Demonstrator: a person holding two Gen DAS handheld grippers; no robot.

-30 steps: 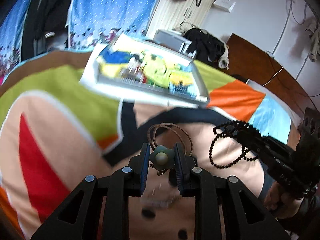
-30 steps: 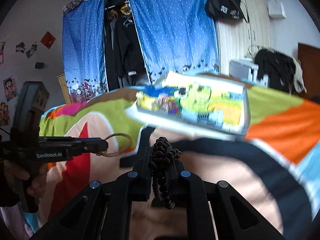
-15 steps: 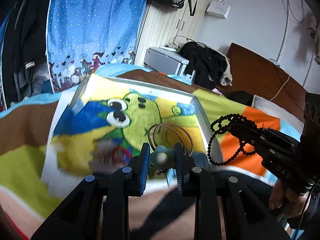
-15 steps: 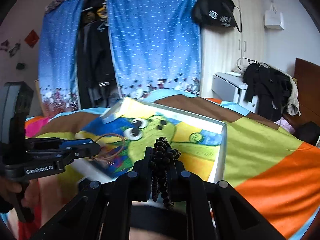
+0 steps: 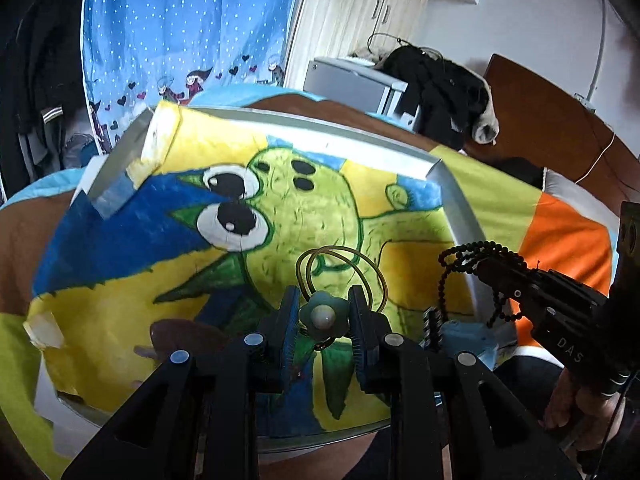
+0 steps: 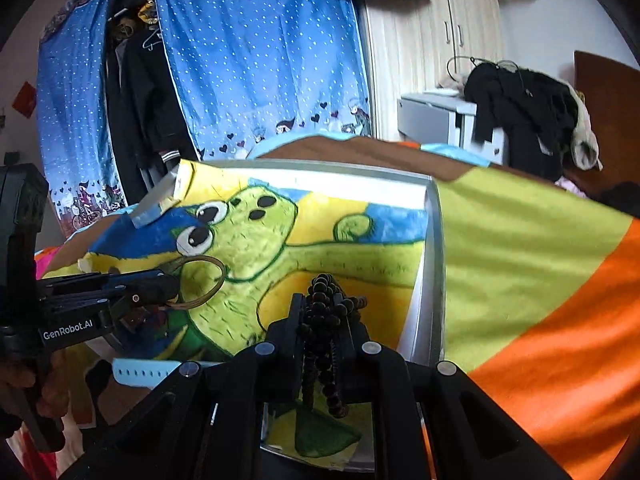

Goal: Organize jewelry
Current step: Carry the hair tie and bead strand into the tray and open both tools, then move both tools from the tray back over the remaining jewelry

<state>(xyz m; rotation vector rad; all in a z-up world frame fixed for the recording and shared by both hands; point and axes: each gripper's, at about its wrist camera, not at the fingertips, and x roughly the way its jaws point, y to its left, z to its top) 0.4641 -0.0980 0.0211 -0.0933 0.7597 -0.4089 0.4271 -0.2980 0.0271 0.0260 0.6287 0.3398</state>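
Since a second ago both grippers have been travelling from above the patterned bedspread [image 6: 520, 264] to above the shallow white-rimmed tray [image 5: 452, 196], which is now filling the middle of both views and looking sharp where it was blurred before.

The left gripper [image 5: 322, 316] is pinching a teal flower charm [image 5: 322, 317] with a pale pearl-like centre between its fingers [image 5: 290, 320], and two thin golden-brown hoops [image 5: 342, 272] are rising from the charm over the tray's painted green cartoon creature. The right gripper [image 6: 323, 320] is clamping a bunched strand of dark round beads [image 6: 326, 332] (the fingers are closed narrowly on it), with loops hanging below the grip, just inside the tray's right rim. Both pieces are hanging in the air over the tray.

A light blue strap-like thing [image 6: 146, 368] is lying at the tray's near edge, partly hidden behind the gripper bodies, and what it is cannot be made out. A reddish cluster near the left gripper's tip in the right wrist view is also too obscured to identify. The tray's near edge is being cut off by the gripper bodies.
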